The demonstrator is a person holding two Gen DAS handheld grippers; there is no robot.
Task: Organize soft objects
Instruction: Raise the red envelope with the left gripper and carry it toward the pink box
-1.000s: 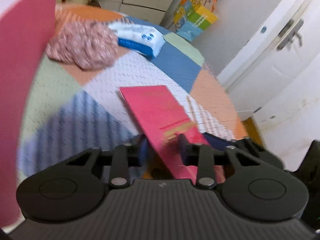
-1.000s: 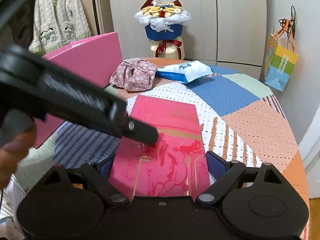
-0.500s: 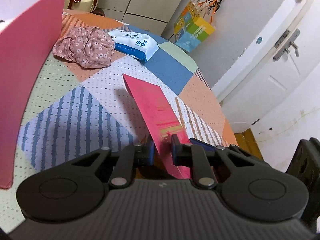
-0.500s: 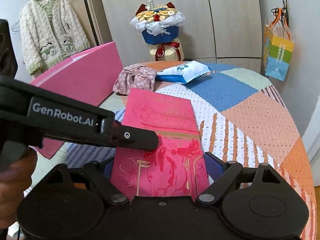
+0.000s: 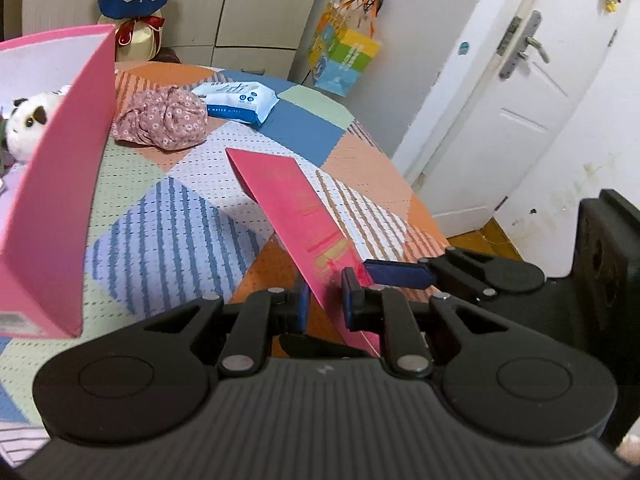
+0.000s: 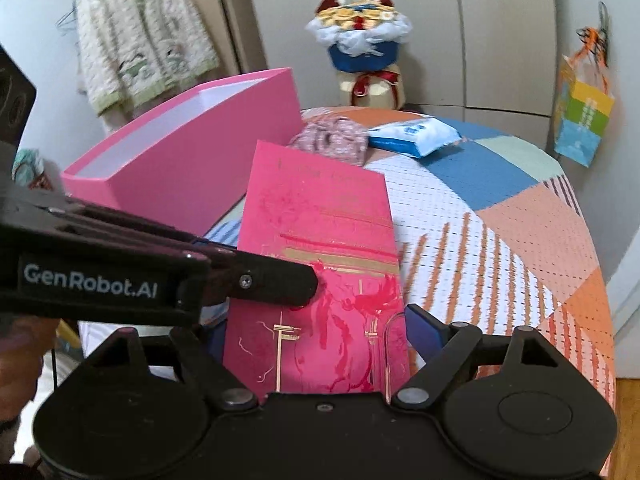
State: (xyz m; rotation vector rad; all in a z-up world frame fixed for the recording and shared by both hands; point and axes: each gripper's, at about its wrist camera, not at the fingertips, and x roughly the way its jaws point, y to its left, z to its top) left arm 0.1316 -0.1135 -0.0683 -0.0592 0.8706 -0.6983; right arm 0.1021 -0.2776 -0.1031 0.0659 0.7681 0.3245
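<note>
A lived-in room of a home is shown. A round table (image 6: 520, 216) is covered with a patchwork cloth; behind its far edge, wardrobe doors (image 6: 500, 32) are seen, a knitted cardigan (image 6: 140, 36) is hung, and a white panelled door (image 5: 508, 120) is closed.

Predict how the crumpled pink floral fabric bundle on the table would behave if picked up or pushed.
The crumpled pink floral fabric bundle is all folds, so it would probably sag and partly unfurl when lifted. It looks light for its bulk. Pushed across the textured patchwork tablecloth, it would likely drag and deform, not roll.
</note>
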